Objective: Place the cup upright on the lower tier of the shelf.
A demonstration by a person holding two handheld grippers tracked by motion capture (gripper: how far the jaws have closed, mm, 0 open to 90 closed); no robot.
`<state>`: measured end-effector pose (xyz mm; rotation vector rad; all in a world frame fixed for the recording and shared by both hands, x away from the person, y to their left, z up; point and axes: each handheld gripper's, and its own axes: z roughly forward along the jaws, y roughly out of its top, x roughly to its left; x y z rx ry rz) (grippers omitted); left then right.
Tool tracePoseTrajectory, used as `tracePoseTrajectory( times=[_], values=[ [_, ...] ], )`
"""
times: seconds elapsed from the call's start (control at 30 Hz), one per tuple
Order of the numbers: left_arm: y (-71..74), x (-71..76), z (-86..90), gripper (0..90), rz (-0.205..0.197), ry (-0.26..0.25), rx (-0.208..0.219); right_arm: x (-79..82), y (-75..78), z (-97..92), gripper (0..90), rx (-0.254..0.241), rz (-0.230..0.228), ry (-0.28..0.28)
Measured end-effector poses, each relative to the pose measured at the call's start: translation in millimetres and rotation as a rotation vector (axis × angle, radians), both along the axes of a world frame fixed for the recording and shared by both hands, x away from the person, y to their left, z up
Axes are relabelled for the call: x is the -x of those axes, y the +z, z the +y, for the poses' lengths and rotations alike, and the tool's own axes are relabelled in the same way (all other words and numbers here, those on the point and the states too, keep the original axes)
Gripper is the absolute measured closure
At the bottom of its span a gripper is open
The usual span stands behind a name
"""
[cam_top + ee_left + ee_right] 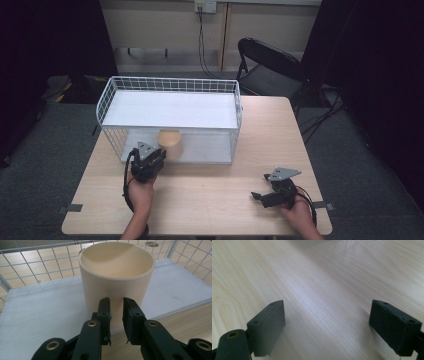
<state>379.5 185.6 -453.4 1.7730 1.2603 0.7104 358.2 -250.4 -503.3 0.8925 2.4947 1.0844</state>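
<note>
A cream cup stands upright on the white bottom board of a white wire basket rack, near the board's front edge; in the high view the cup is under the rack's upper shelf. My left gripper is right in front of the cup's wall, its jaws drawn together to a narrow slit with nothing between them; from above the left gripper points into the rack. My right gripper rests at the table's near right, and in its own view the right gripper is wide open over bare wood.
The light wooden table carries the rack at its far half. Wire mesh walls enclose the rack's back and sides. A black folding chair stands behind the table, and dark carpet lies around it.
</note>
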Motion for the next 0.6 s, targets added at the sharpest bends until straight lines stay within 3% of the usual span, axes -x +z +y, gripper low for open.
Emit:
tracePoseTrajectory(
  times=[0.3, 0.57, 0.6],
  values=[
    [-0.7, -0.3, 2.0, 75.2, 0.005, 0.001, -0.001, 0.0, 0.1, -0.1, 12.7, 0.0, 0.001, 0.001],
    [-1.1, 2.6, 5.7, 55.8, 0.021, -0.024, 0.034, 0.0, 0.1, 0.0, 12.7, 0.0, 0.001, 0.0],
    [-0.8, 2.9, 6.7, 52.4, 0.026, -0.031, 0.016, 0.0, 0.1, 0.0, 12.7, 0.0, 0.001, 0.0]
  ],
)
